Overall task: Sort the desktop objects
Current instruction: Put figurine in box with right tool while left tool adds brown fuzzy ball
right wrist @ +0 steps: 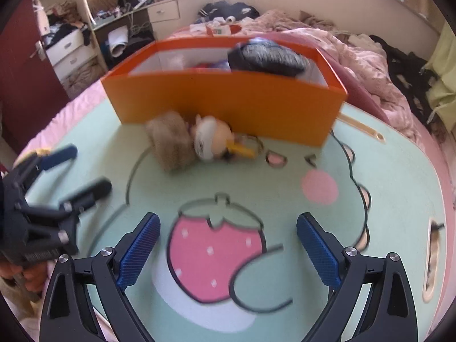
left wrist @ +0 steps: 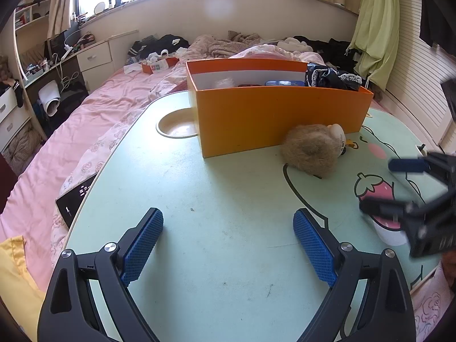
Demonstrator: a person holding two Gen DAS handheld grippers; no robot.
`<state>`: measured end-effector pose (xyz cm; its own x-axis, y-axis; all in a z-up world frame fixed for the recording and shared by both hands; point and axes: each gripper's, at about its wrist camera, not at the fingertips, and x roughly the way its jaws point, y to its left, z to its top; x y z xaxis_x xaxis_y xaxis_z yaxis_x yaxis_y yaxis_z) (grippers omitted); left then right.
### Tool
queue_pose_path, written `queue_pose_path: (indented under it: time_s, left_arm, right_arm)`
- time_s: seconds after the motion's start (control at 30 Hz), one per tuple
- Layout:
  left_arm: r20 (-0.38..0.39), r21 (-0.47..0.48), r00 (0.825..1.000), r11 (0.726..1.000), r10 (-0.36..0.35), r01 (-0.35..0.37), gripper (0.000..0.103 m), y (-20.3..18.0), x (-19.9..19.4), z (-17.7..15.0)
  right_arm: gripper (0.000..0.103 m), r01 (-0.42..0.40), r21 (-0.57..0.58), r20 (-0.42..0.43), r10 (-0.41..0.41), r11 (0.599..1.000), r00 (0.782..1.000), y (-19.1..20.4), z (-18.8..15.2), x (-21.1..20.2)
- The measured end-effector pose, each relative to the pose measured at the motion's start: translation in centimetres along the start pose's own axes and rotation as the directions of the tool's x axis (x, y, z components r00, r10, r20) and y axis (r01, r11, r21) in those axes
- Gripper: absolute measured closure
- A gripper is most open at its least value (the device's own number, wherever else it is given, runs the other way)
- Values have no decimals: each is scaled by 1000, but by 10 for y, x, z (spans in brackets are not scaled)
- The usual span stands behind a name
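A furry brown plush toy [left wrist: 310,148] [right wrist: 171,145] with a pale head and a yellow tag lies on the green table, against the front wall of an orange box [left wrist: 270,114] [right wrist: 228,102]. The box holds a dark garment [right wrist: 268,57] and other small items. My left gripper [left wrist: 228,216] [right wrist: 88,168] hovers open over bare tabletop, left of the toy, with nothing between its fingers. My right gripper [right wrist: 228,222] [left wrist: 382,185] is open too, above the printed strawberry and short of the toy, also with nothing in it.
The green cartoon-print table [left wrist: 213,256] stands on a pink bed. A round cup recess [left wrist: 176,125] sits left of the box. A dark phone-like device [left wrist: 74,199] lies off the table's left edge. A slot [right wrist: 362,128] runs right of the box.
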<state>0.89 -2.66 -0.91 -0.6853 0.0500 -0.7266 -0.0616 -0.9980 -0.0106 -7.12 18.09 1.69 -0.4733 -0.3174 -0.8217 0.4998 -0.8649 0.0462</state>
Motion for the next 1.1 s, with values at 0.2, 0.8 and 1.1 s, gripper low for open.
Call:
queue_pose_path:
  time_s: [0.2, 0.8, 1.1]
  left_arm:
    - [0, -1, 1000, 1000, 1, -1, 10, -1, 0, 0]
    - [9, -3, 999, 999, -38, 38, 10, 0, -1, 2]
    - [-37, -19, 991, 992, -128, 128, 11, -23, -1, 45]
  right_arm:
    - [8, 61, 11, 102, -62, 998, 993, -4, 39, -8]
    - [66, -69, -36, 36, 70, 997, 997, 20, 42, 28]
    - [66, -143, 52, 178, 132, 988, 975, 0, 34, -33]
